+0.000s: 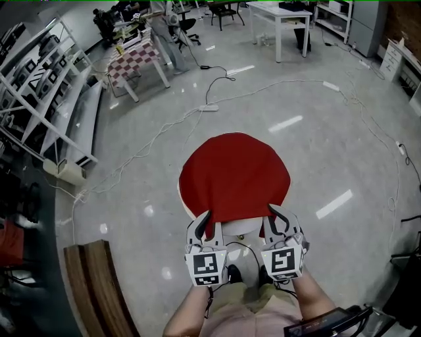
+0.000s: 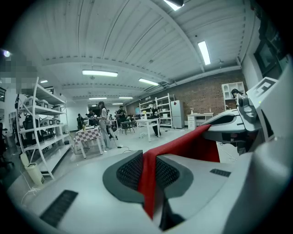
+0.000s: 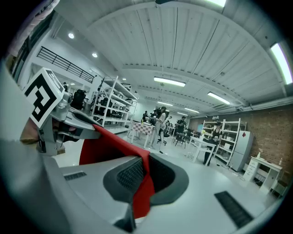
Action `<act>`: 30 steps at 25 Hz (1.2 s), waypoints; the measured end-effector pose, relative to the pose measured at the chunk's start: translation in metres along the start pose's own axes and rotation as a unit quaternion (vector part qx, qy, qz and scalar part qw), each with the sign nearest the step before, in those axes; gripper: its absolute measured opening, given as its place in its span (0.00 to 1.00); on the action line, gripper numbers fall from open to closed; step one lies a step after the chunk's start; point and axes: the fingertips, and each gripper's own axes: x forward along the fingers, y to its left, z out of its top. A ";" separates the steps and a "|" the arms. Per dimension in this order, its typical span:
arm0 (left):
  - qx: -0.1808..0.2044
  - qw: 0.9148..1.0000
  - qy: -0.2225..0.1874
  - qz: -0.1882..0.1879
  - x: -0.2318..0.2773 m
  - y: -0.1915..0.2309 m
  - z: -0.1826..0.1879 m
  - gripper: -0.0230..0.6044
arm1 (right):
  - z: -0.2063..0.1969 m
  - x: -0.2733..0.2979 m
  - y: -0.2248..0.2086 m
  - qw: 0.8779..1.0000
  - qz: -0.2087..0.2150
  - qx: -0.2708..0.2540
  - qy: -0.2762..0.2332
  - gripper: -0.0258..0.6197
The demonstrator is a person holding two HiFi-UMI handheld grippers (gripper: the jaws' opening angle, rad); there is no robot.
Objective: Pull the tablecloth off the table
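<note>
Mostly it's grey polished floor (image 1: 316,99) from where I stand, with white cables (image 1: 263,85) trailing across it. Along the left wall runs a white shelving rack (image 1: 39,85), its shelves loaded with dark gear I can't make out. Further off are a checkered table (image 1: 135,59) and a white table (image 1: 279,16), and a wooden bench (image 1: 99,289) sits close by the person. In the middle the red tablecloth (image 1: 233,174) lies over a small round table (image 1: 241,228), and its near edge is lifted toward the person. The left gripper (image 1: 205,222) and the right gripper (image 1: 276,218) are side by side at that edge. Each one's dark ribbed fingers (image 2: 128,171) are clamped tight on a fold of the red cloth, which stretches taut between the two grippers; the right pads (image 3: 126,176) pinch it the same way.
</note>
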 end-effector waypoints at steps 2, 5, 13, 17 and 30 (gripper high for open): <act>0.000 1.000 0.000 0.002 -0.006 -0.003 0.003 0.14 | 0.002 -0.006 0.000 1.000 0.001 0.005 -0.003 0.08; -0.002 1.000 0.000 0.004 -0.016 -0.009 0.008 0.14 | 0.002 -0.017 -0.001 1.000 0.004 0.012 -0.002 0.08; -0.008 1.000 -0.004 0.015 -0.031 -0.022 0.008 0.14 | 0.002 -0.036 -0.001 1.000 0.008 0.007 -0.014 0.08; -0.017 1.000 -0.008 0.025 -0.039 -0.032 0.014 0.14 | 0.001 -0.049 -0.006 1.000 0.014 0.008 -0.017 0.08; -0.036 0.998 -0.019 0.053 -0.060 -0.056 0.016 0.14 | -0.003 -0.074 -0.013 0.999 0.035 -0.002 -0.033 0.08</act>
